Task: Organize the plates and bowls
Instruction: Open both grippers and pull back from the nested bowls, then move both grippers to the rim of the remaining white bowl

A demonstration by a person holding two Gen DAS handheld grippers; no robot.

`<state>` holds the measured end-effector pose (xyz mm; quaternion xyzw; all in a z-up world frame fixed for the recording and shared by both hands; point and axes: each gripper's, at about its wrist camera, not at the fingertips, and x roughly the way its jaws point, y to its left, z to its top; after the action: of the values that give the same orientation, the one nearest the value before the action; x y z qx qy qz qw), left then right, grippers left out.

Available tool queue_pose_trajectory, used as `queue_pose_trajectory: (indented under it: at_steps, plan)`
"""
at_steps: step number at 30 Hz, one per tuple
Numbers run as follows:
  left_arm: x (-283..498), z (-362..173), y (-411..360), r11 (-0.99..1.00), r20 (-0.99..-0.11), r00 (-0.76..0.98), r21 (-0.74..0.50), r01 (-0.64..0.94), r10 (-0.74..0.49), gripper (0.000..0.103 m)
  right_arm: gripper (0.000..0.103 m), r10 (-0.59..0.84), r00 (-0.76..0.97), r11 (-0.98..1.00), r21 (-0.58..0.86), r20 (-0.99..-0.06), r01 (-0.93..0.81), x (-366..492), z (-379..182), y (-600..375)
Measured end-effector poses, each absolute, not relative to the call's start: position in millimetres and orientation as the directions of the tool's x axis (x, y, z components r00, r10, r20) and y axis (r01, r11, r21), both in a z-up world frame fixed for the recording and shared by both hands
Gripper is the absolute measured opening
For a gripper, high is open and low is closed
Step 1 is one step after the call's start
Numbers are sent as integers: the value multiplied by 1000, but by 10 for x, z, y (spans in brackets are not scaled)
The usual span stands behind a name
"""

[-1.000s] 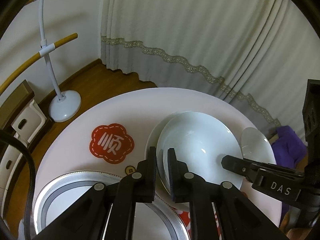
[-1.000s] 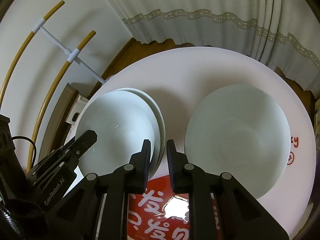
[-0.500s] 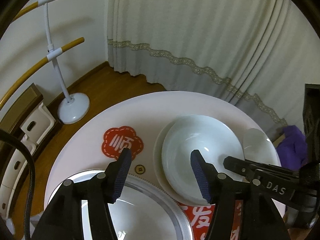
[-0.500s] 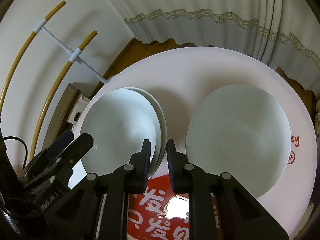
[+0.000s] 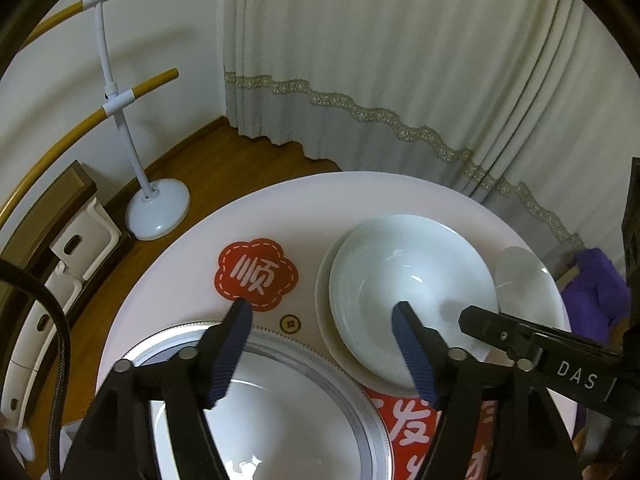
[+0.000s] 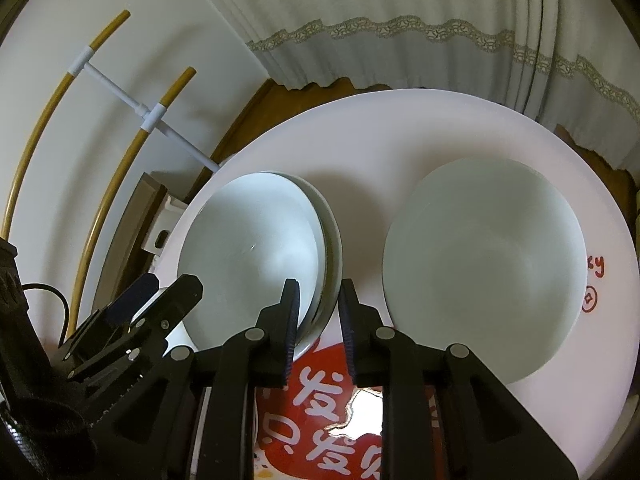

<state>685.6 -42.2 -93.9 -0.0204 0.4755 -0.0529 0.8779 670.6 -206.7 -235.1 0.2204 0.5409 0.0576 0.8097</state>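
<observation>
- left wrist view: left gripper (image 5: 322, 312) spread wide, nothing between the blue pads (image 5: 230, 346), hanging over the round white table (image 5: 360, 200).
- pale bowl (image 5: 404, 292) sits nested on a white plate (image 5: 322, 300) at about 2 o'clock from the gripper; right pad tip overlaps the bowl's near rim in the frame, contact not clear.
- silver-rimmed plate (image 5: 280, 408) at 6 o'clock, under the gripper body, near table edge.
- red flower sticker (image 5: 258, 274) at 11 o'clock, small gold coin mark (image 5: 290, 324) just below it, between the pads.
- second pale bowl (image 5: 524, 280) at 3 o'clock near the far right table edge, partly hidden behind the right gripper (image 5: 532, 340).
- white floor stand (image 5: 158, 212) on the wood floor at 10 o'clock, curtain (image 5: 400, 80) behind.
- right wrist view: right gripper (image 6: 318, 292) narrowly parted, jaws straddling the near rim of the bowl (image 6: 252, 252) and plate (image 6: 334, 248) stack at 11 o'clock; cannot tell if it bites.
- second bowl (image 6: 484, 264) alone at 2 o'clock, well apart from the stack, on the table (image 6: 360, 136).
- left gripper (image 6: 156, 292) spread at 9 o'clock beside the stack.
- red printed mat (image 6: 320, 412) at 6 o'clock under the jaws.
</observation>
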Motion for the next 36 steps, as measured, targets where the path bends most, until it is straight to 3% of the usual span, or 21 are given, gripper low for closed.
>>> queue_pose_trajectory:
  at_steps: [4, 10, 16, 21, 36]
  plan:
    - [6707, -821, -425, 994, -821, 561, -78, 72, -105, 76, 39, 352, 426, 888, 441, -834, 131, 6652, -2263, -2114]
    - [6404, -608, -377, 994, -796, 595, -89, 65, -111, 84, 52, 360, 459, 889, 448, -813, 96, 6454, -2028, -2138]
    - [6044, -402, -400, 989, -762, 631, -128, 74, -146, 95, 54, 373, 483, 887, 458, -792, 66, 6218, -1835, -2222]
    - [5796, -298, -538, 986, -740, 652, -138, 94, -166, 97, 75, 352, 512, 898, 437, -784, 51, 6000, -1685, -2401]
    - [5881, -489, -1441, 976, -756, 622, -110, 188, -205, 98, 75, 257, 545, 911, 389, -798, 140, 5847, -1870, -3362]
